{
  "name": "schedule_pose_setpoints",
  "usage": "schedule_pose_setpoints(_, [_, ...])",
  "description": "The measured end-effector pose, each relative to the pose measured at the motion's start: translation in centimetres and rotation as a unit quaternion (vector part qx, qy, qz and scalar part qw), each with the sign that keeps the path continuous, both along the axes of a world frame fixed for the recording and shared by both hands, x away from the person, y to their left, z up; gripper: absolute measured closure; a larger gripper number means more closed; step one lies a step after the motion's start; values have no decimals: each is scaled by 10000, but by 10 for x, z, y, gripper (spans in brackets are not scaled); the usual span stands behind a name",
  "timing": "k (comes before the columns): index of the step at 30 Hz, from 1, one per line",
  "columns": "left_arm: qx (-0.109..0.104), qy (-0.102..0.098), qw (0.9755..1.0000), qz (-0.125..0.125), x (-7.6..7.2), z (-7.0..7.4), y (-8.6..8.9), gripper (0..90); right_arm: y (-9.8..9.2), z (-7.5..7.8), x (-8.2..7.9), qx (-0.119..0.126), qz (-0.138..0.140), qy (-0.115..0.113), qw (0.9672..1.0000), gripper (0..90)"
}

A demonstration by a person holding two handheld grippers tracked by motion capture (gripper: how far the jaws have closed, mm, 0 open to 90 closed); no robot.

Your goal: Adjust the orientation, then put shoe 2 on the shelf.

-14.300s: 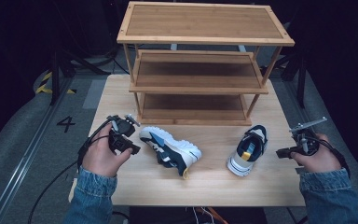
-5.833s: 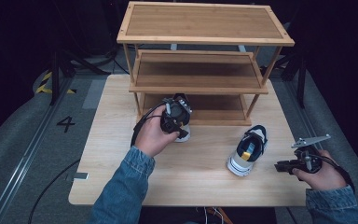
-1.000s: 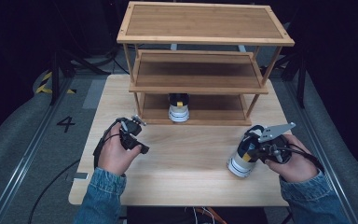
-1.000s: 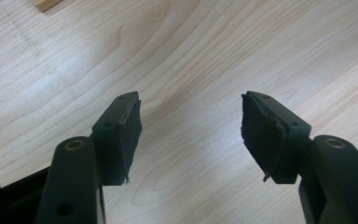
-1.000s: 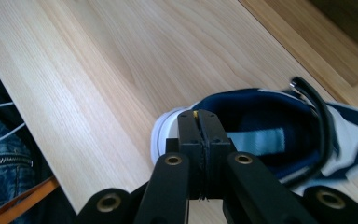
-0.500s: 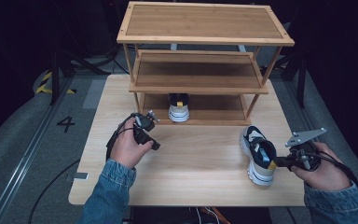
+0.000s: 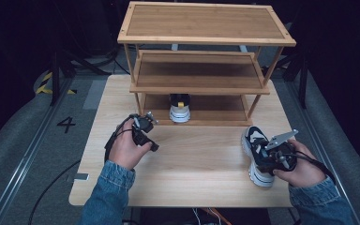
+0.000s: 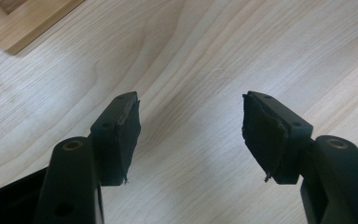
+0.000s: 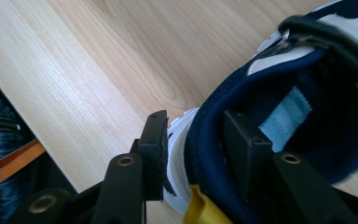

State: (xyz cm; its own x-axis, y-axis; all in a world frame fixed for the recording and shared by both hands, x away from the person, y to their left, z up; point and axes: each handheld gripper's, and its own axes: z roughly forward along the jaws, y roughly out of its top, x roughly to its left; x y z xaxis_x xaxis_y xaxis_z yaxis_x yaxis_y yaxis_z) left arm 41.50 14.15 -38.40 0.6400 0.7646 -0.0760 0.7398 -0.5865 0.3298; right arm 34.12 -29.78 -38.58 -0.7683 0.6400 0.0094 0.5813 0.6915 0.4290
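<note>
A navy and white shoe [image 7: 255, 152] stands on the table at the right, toe toward the rack. My right gripper [image 7: 265, 160] sits at its heel. In the right gripper view the right gripper [image 9: 196, 126] straddles the heel collar of the shoe [image 9: 307, 93], one jaw outside and one inside. The jaws have just been opening, and the pads no longer squeeze. A second shoe [image 7: 180, 108] stands on the bottom shelf of the wooden rack [image 7: 201, 28]. My left gripper [image 7: 146, 136] hovers open over bare table, nothing in the left gripper [image 8: 191, 107].
The three-tier rack takes up the back of the light wooden table [image 7: 197, 173]. A corner of its base [image 8: 23, 23] shows in the left gripper view. A denim sleeve and an orange strap [image 9: 9, 163] lie beyond the table's near edge.
The right hand carried the shoe to the right, turned its toe toward the rack and set it down, and its jaws have parted. The left hand barely moved.
</note>
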Motion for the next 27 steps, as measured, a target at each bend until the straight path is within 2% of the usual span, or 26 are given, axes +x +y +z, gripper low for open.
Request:
schedule_pose_setpoints(2, [-3, -5, 10000, 5, 0, 0, 1, 375, 1, -2, 1, -46, 15, 14, 10000, 630])
schedule_pose_setpoints(3, [-16, 1, 10000, 39, 0, 0, 2, 375, 3, -5, 2, -123, 12, 118, 9999, 636])
schedule_pose_setpoints(5, [-5, -3, 10000, 30, 0, 0, 2, 375, 4, -10, 4, -244, 10, 184, 9995, 645])
schedule_pose_setpoints(6, [5, -1, 10000, 13, 0, 0, 2, 375, 4, -15, 5, -198, 19, 343, 9992, 659])
schedule_pose_setpoints(8, [10, 17, 10000, 8, 0, -1, 2, 375, 4, -16, 6, -225, 41, 355, 9991, 668])
schedule_pose_setpoints(14, [5, 24, 10000, -3, 1, -1, 3, 374, 3, -17, 9, -67, -69, 563, 9984, 729])
schedule_pose_setpoints(21, [-20, 42, 10000, -16, -1, 3, 10, 365, 13, -11, 14, 72, -9, 487, 9988, 736])
schedule_pose_setpoints(25, [32, -47, 10000, 42, -4, 11, 19, 341, 33, 2, 26, -46, 158, 397, 9991, 736])
schedule_pose_setpoints(27, [28, -133, 9999, 92, -6, 16, 26, 333, 42, 8, 31, -13, 215, 346, 9992, 735])
